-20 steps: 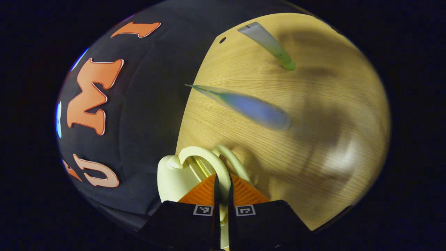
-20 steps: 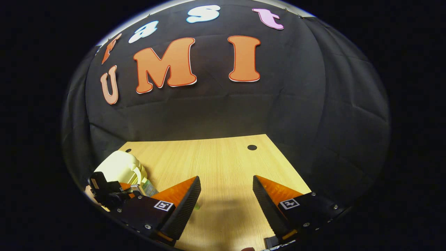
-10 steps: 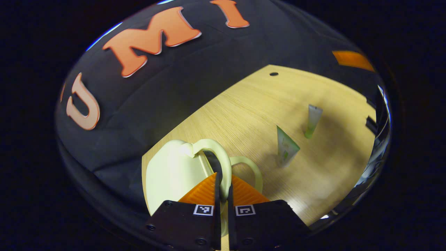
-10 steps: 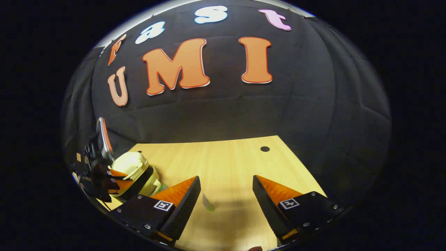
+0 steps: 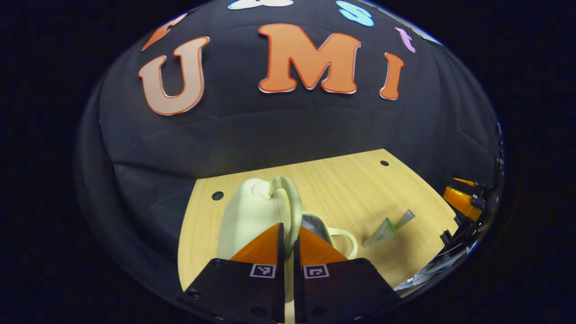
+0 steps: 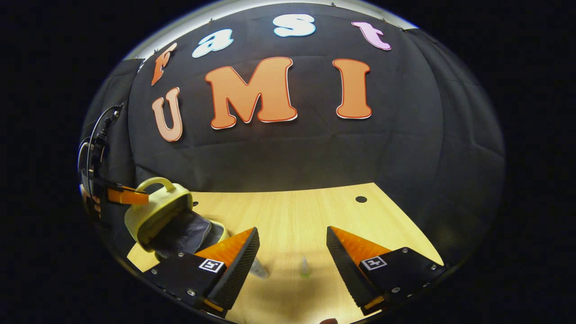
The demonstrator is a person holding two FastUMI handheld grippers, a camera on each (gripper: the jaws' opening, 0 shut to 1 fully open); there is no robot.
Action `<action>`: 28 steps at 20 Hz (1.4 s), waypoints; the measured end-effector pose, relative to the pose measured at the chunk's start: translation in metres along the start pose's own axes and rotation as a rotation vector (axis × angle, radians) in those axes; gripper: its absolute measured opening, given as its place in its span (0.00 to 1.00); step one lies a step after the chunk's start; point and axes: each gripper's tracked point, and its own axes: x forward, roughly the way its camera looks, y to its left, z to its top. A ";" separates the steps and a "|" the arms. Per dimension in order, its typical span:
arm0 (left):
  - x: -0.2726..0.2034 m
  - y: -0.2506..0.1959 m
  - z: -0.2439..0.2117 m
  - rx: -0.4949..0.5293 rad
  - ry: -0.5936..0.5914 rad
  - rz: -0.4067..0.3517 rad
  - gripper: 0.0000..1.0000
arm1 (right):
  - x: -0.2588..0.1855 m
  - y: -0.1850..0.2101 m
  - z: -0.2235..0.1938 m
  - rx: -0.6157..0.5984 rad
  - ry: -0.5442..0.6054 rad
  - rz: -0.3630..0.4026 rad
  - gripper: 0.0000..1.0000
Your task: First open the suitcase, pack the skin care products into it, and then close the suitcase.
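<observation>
A small cream suitcase (image 6: 155, 213) stands open at the table's left, its dark lining (image 6: 184, 231) showing. In the left gripper view my left gripper (image 5: 288, 227) is shut on the handle (image 5: 288, 198) of the raised lid (image 5: 245, 216); the lower half's handle (image 5: 344, 238) lies just right of it. The right gripper view shows that same gripper (image 6: 121, 196) at the lid's top. Two skin care tubes (image 5: 382, 229) (image 5: 405, 218) lie on the wood to the right. My right gripper (image 6: 292, 238) hangs open above the table, with a green-capped tube (image 6: 305, 266) between its fingers' line and another tube (image 6: 259, 269) beside its left finger.
The wooden table (image 6: 292, 211) has small round holes (image 6: 361, 199) (image 5: 217, 195) near its back corners. The black cloth wall stands right behind it. At the far right of the left gripper view I see the right gripper (image 5: 459, 198).
My left gripper, still shut on the handle, has swung the lid up, and the suitcase now stands open. The right gripper stays open and has barely shifted.
</observation>
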 end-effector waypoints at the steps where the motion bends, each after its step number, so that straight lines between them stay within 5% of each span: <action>1: -0.001 0.017 0.002 0.006 -0.009 0.015 0.08 | 0.000 0.007 0.001 0.012 -0.005 -0.004 0.95; 8: -0.031 0.196 -0.032 0.002 0.036 0.167 0.08 | -0.004 0.053 0.014 0.059 -0.046 -0.015 0.95; 15: -0.013 0.304 -0.119 -0.086 0.145 0.234 0.08 | -0.007 0.075 0.014 0.051 -0.026 -0.052 0.95; 28: 0.055 0.366 -0.265 -0.176 0.359 0.221 0.08 | -0.002 0.100 0.006 0.017 0.035 -0.106 0.95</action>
